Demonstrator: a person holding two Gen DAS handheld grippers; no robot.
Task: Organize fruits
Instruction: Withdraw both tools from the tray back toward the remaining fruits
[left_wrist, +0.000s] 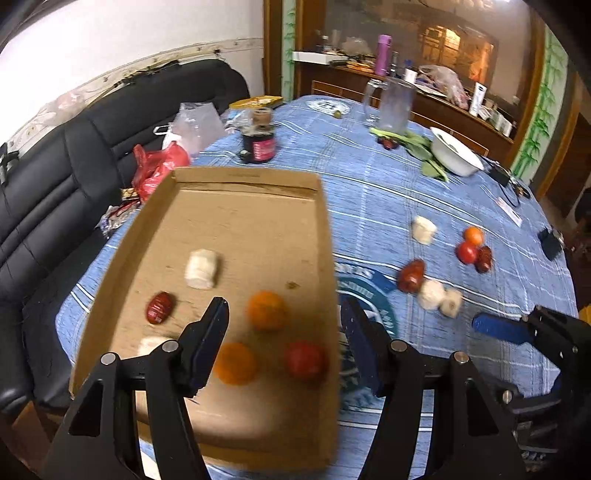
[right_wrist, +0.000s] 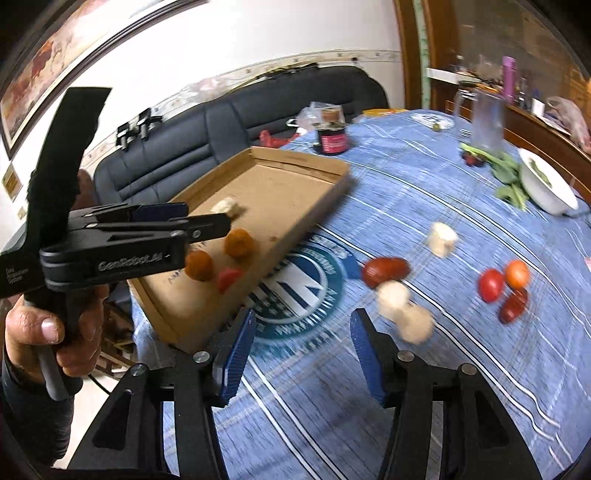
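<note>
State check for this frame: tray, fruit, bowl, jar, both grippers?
Cardboard tray: open, holds six pieces.
Loose fruit: seven pieces on the blue cloth.
White bowl: tilted, beside greens.
Dark jar: upright.
Left gripper: open, empty, over the tray.
Right gripper: open, empty, over the cloth.

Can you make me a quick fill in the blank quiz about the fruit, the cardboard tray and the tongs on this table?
1. The number of orange fruits lying in the cardboard tray is ____.
2. The tablecloth under the loose fruit is mostly ____ in colour.
3. Between the pads of the left tongs and of the right tongs there is ____.
4. The white bowl stands ____ the tray.

Missing words: two; blue; nothing; outside
</note>
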